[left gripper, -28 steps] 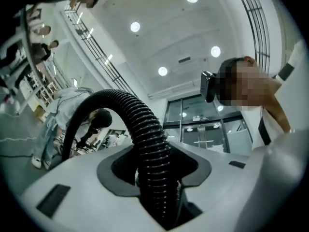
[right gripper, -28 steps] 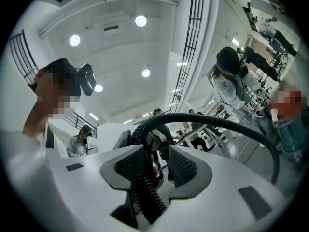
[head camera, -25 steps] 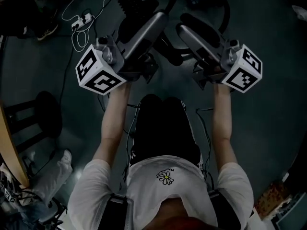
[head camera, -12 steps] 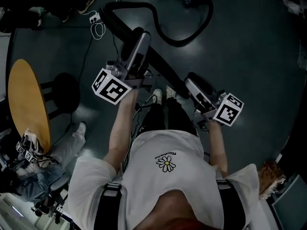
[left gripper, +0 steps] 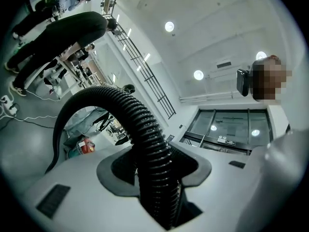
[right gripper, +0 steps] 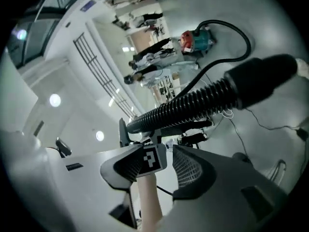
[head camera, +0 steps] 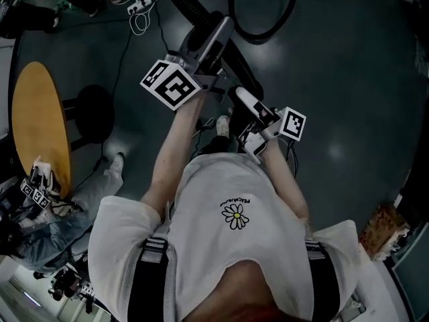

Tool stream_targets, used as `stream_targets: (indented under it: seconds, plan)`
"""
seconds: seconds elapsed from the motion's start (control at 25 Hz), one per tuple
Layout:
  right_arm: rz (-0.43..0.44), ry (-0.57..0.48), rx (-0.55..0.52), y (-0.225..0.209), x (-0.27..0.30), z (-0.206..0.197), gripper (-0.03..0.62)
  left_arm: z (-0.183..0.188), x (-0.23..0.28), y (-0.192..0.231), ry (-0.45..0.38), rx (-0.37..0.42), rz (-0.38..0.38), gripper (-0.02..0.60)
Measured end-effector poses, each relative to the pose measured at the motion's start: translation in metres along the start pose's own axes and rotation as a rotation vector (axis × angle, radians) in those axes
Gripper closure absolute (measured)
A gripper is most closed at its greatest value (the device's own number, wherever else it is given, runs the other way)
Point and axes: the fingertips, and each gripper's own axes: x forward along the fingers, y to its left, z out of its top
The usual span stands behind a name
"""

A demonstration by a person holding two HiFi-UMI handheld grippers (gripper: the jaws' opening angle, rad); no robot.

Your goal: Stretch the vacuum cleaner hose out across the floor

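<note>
The hose (head camera: 190, 9) was black and ribbed, thick along most of what we could see. The right gripper view showed one stretch of it (right gripper: 193, 103) ending in a smooth dark cuff. From there a slimmer black run looped over the floor (head camera: 348, 79) towards the red and teal vacuum cleaner (right gripper: 195, 40). In the head view it lay in a bend ahead of the person rather than in a line, so we judged the stretching barely begun: the hose had been picked up but not yet drawn out.

In the left gripper view the ribbed tube (left gripper: 149, 144) rose from between the jaws, arched over and dropped away to the left. The left gripper (left gripper: 154, 170) was clamped on it, jaws closed to the tube's width.

The right gripper (right gripper: 154, 170) stood narrowly parted and held nothing. The hose crossed beyond its tips, and only the left gripper's marker cube (right gripper: 150, 159) and a forearm showed through the gap.

Next, we thought, the held part should be carried away from the cleaner until the bend pulls straight, then laid low. The free claw could take a second hold farther along. The white cable and power strip (head camera: 141, 5), the stool (head camera: 94, 109) and the round wooden table (head camera: 40, 126) sat near that side and called for care.
</note>
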Motion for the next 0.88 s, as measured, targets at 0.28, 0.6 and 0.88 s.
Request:
stream_targets:
  seconds: [0.28, 0.6, 0.88]
  plan:
    - [0.077, -0.309, 0.187, -0.024, -0.012, 0.035, 0.414, 0.002, 0.002, -0.008, 0.021, 0.046, -0.020, 0.397]
    - [0.302, -0.462, 0.374, -0.011, 0.004, 0.074, 0.414, -0.003, 0.011, -0.016, 0.056, 0.086, -0.038, 0.397]
    - [0.330, -0.545, 0.415, -0.005, -0.008, 0.097, 0.395, -0.030, 0.006, -0.011, 0.101, 0.072, -0.030, 0.397]
